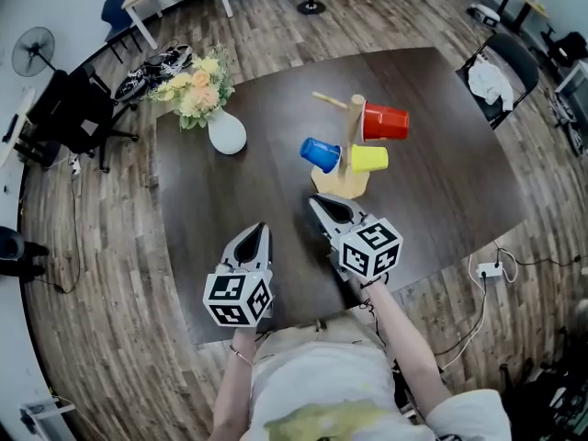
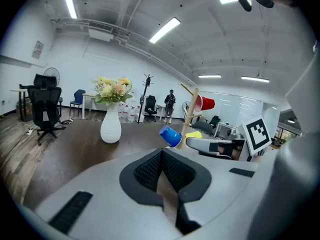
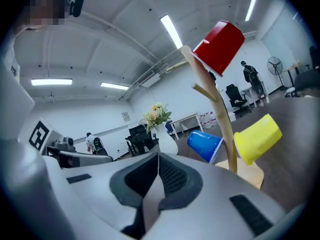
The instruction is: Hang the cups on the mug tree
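Note:
A wooden mug tree (image 1: 349,145) stands on the dark table (image 1: 230,237), with a red cup (image 1: 385,121), a yellow cup (image 1: 369,158) and a blue cup (image 1: 320,153) hanging on its pegs. My right gripper (image 1: 317,201) hovers just in front of the tree's base, jaws shut and empty. My left gripper (image 1: 258,231) hangs further left and nearer to me, also shut with nothing in it. In the right gripper view the tree (image 3: 220,119), the red cup (image 3: 219,45), the yellow cup (image 3: 257,137) and the blue cup (image 3: 204,145) loom close.
A white vase of flowers (image 1: 225,132) stands on the table's far left. Office chairs (image 1: 78,108), a fan (image 1: 33,51) and cables lie on the wooden floor around the table. A chair with a white cloth (image 1: 491,81) sits at the right.

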Demonstrator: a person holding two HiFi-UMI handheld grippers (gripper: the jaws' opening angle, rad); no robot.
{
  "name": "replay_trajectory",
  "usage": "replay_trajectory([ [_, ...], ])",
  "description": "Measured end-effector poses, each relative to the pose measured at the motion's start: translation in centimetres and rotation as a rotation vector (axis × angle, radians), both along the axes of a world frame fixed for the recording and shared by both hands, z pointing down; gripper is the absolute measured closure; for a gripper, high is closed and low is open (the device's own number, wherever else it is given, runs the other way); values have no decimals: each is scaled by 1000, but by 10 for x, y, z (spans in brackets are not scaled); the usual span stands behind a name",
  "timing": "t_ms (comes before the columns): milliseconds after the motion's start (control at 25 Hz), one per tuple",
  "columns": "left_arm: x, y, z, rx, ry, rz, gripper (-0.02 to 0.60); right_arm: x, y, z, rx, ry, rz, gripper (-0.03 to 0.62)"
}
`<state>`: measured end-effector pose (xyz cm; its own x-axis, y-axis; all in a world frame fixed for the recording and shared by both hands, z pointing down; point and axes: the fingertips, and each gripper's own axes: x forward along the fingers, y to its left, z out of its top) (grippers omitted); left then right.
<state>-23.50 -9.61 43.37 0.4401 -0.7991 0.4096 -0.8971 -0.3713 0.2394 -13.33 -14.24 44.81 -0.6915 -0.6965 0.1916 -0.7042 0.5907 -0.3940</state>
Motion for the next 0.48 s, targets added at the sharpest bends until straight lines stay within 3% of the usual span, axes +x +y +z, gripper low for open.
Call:
replay_trajectory([
  [360,-14,6,-15,56,0,-50,566,10,12,-22,135,103,1,574],
  [480,-23,7,-21,78,-2,-83,565,14,16,-28,145,89,13,574],
])
